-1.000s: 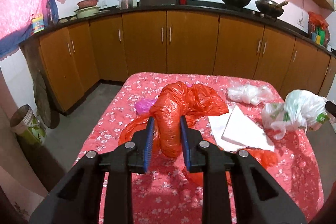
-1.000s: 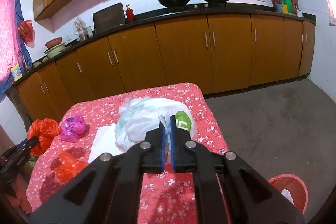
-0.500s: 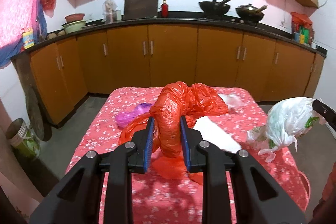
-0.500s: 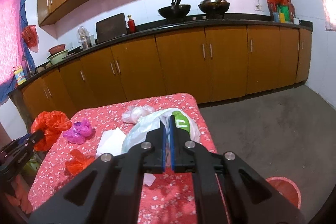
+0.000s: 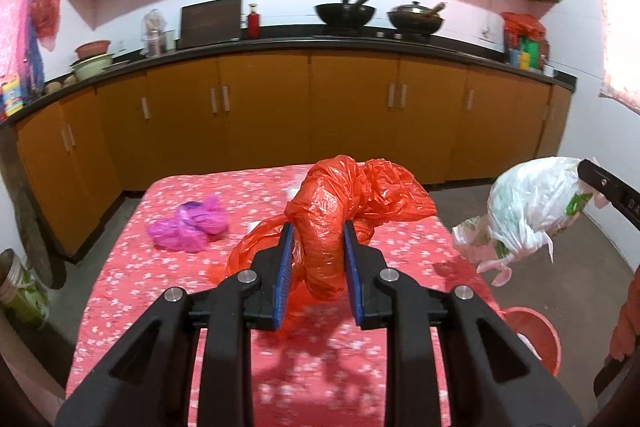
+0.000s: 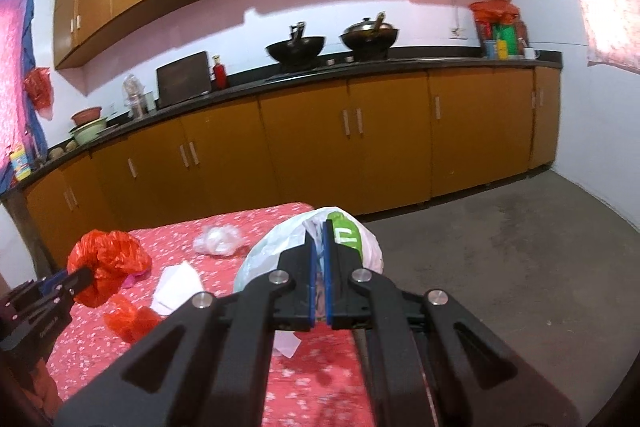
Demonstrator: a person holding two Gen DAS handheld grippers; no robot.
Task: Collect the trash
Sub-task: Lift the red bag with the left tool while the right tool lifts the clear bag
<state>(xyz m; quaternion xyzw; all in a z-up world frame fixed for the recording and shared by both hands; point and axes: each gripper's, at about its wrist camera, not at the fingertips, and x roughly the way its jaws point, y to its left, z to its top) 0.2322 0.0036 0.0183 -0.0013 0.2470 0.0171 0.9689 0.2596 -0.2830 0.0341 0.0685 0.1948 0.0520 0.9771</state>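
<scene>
Both bags have lifted off the bench [image 5: 120, 307]: my left tool [image 5: 316, 259] clamps the red bag [image 5: 340, 203], my right tool [image 6: 318, 267] the white bag [image 6: 280, 243]; bin [image 5: 536, 331] next.

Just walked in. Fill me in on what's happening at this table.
A person is clearing trash with two handheld grippers. The left gripper is shut on a crumpled red plastic bag, held above the floral-clothed table. The right gripper pinches a white and green plastic bag past the table's edge, above a red bin on the floor. A pink bag, a clear bag and paper remain.
</scene>
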